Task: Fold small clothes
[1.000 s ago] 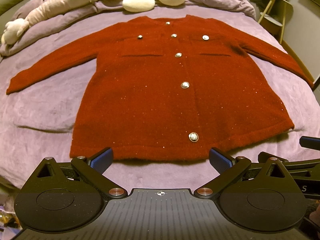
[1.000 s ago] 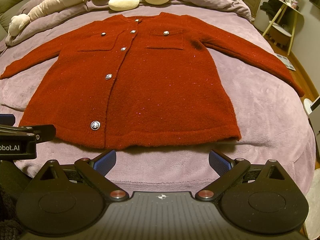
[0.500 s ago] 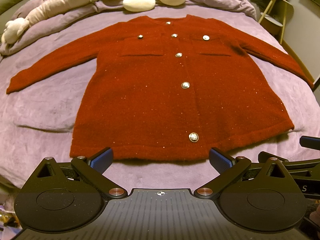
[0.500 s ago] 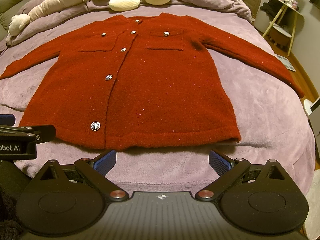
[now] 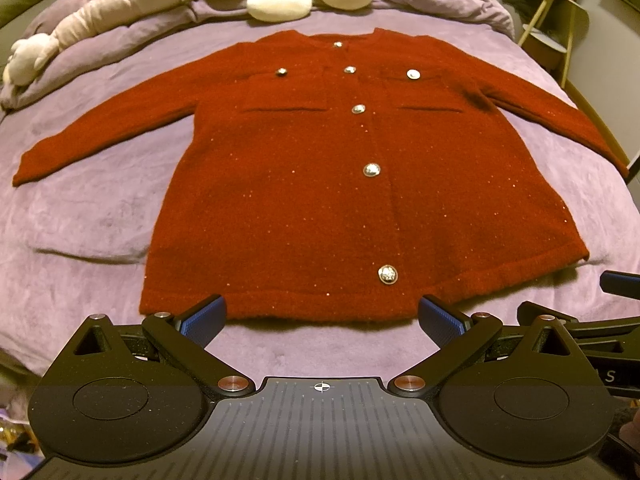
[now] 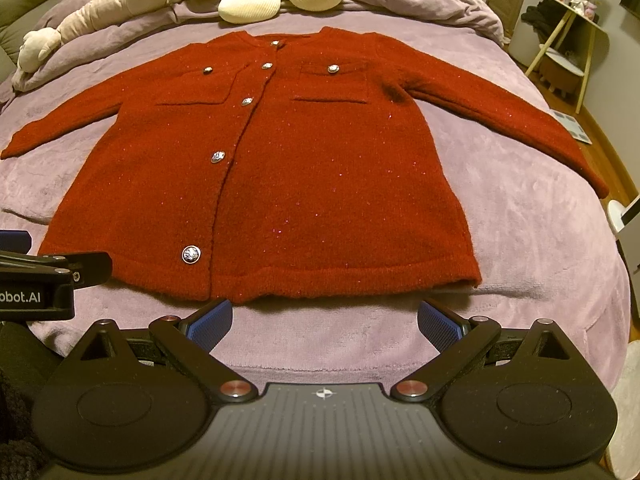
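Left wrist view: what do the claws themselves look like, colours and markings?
Both match: the left claw and right claw have matte black linkage arms, blue ribbed fingertips, round copper-coloured pivot pins, and a grey ribbed body with a crosshair mark. The right wrist view shows white lettering "obot.AI" on the left one's side.

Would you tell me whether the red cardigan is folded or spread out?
Spread out: the red cardigan lies flat, buttoned, on the purple blanket, both sleeves extended sideways.
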The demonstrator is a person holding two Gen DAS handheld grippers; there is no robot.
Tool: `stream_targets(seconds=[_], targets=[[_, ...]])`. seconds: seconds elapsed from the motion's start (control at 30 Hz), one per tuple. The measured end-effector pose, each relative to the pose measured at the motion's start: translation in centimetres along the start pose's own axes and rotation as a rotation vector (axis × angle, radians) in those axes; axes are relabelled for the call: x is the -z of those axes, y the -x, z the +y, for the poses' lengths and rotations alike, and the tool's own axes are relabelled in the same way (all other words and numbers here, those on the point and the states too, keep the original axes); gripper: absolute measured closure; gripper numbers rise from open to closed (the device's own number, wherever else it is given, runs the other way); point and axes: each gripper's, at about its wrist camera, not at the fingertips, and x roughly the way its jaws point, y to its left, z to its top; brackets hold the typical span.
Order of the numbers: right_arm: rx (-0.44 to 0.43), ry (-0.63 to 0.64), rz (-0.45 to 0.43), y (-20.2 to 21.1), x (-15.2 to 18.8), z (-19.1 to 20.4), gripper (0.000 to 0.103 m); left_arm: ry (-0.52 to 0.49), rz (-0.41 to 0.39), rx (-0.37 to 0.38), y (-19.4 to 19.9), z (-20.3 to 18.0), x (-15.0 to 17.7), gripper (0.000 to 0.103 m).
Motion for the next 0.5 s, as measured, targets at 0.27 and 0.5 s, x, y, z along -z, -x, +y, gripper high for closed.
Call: stream_targets(seconds=[0.27, 0.5], targets=[[-0.002, -0.003, -0.001, -0.03, 0.03, 0.00, 0.004, 0.001, 0.004, 0.001, -0.12, 0.03, -0.06, 0.000], [-0.015, -0.008, -0.004, -0.37, -0.06, -0.21, 0.004, 0.004, 0.018, 0.002, -0.57, 0.07, -0.11, 0.000]])
